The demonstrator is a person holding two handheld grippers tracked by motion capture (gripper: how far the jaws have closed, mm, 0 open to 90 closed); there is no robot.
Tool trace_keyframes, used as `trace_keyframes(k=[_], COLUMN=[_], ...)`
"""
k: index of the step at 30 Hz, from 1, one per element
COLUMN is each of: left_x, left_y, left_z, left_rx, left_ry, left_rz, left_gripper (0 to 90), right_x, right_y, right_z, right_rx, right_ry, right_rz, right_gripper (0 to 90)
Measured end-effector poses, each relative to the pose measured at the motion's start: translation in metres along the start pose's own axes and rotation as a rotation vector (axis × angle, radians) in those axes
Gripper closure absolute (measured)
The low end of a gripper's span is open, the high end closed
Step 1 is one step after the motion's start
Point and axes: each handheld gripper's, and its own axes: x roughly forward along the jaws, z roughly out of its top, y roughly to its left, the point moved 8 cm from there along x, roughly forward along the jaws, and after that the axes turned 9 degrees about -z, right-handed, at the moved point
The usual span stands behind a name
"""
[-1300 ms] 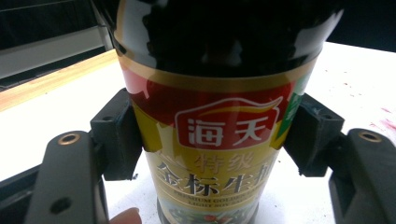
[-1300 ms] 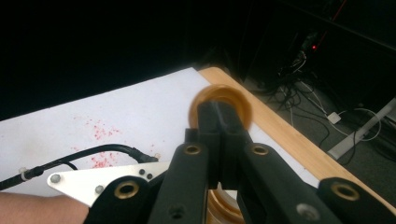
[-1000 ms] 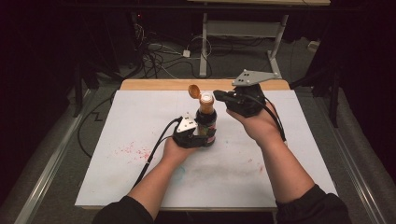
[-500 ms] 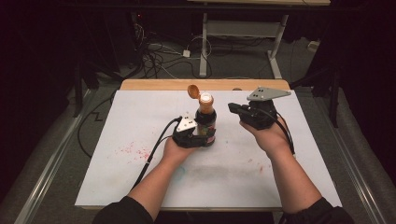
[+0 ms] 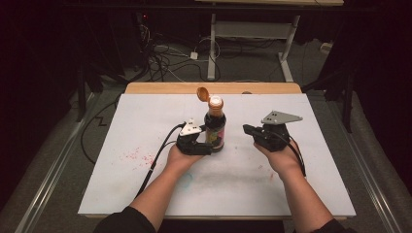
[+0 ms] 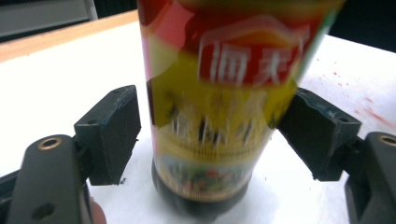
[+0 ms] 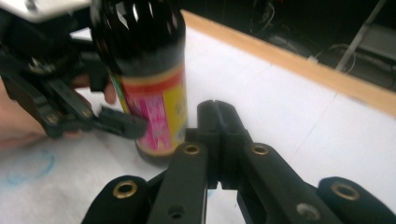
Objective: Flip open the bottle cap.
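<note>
- The right gripper (image 5: 250, 130) has pulled away from the bottle (image 5: 214, 127). A second ago it was up at the cap (image 5: 202, 93); now it sits low over the tabletop (image 5: 145, 121), well to the bottle's right.
- Its fingers (image 7: 217, 126) are pressed together with nothing between them, as the right gripper view shows.
- The cap stands flipped open, hinged back to the upper left of the neck, just as it did a second ago. My reading is that the opening step is done and the right hand (image 5: 282, 155) has backed off.
- The bottle has not moved: it stands upright near the middle of the tabletop, dark liquid inside, red and yellow label facing the person.
- The left gripper (image 6: 205, 126) stays at the bottle's lower body. Its fingers (image 6: 109, 130) are spread on either side of the label; a gap shows at the left one, while the right one looks close to or touching the label, so this is a loose bracket, not a firm pinch.
- With the bottle open and loosely held, a pour or a lift would likely call for a tighter grip first.
</note>
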Motion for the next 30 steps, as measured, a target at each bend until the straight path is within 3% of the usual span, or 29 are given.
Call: trace_keyframes(k=[3,7,13,14,15,16,17,18,20,22,23,26,29,30], left_x=[-0.001,-0.008,-0.023,-0.03,-0.03,-0.033,-0.036,-0.043,-0.046,-0.053,-0.056,-0.067,-0.079,-0.083], left_y=[0.0,0.001,0.001,0.001,0.001,0.001,0.001,0.001,0.001,0.002,0.003,0.003,0.003,0.004], left_z=[-0.006,-0.018,-0.027,-0.031,-0.031,-0.032,-0.034,-0.037,-0.039,-0.044,-0.046,-0.052,-0.057,-0.059], left_rx=[-0.009,-0.021,-0.026,-0.028,-0.028,-0.03,-0.032,-0.03,-0.033,-0.044,-0.048,-0.051,-0.041,-0.042], left_ry=[0.01,0.026,0.052,0.061,0.061,0.066,0.073,0.081,0.081,0.082,0.088,0.085,0.101,0.103], left_rz=[-0.006,-0.003,0.009,0.015,0.015,0.018,0.019,0.028,0.032,0.041,0.045,0.065,0.086,0.091], left_gripper=[18.4,16.0,13.3,13.1,12.4,10.8,10.8,8.8,7.8,3.8,3.8,1.1,0.0,0.0], right_x=[0.004,0.015,0.02,0.019,0.019,0.018,0.018,0.015,0.013,0.009,0.009,0.002,-0.001,-0.005], right_y=[0.0,0.001,0.001,0.002,0.002,0.002,0.002,0.003,0.002,0.0,0.0,-0.003,-0.005,-0.007], right_z=[-0.011,-0.042,-0.07,-0.077,-0.077,-0.084,-0.084,-0.09,-0.092,-0.099,-0.099,-0.106,-0.11,-0.113], right_rx=[0.007,0.026,0.038,0.044,0.044,0.041,0.041,0.051,0.061,0.073,0.073,0.085,0.09,0.096], right_ry=[0.016,0.056,0.109,0.117,0.117,0.116,0.116,0.11,0.104,0.092,0.092,0.074,0.076,0.073], right_rz=[-0.001,-0.008,-0.011,-0.013,-0.013,-0.017,-0.017,-0.009,-0.011,-0.022,-0.022,-0.057,-0.065,-0.079], right_gripper=[90.0,90.0,80.4,70.9,70.9,61.2,61.2,50.1,45.6,31.3,31.3,16.5,13.6,6.8])
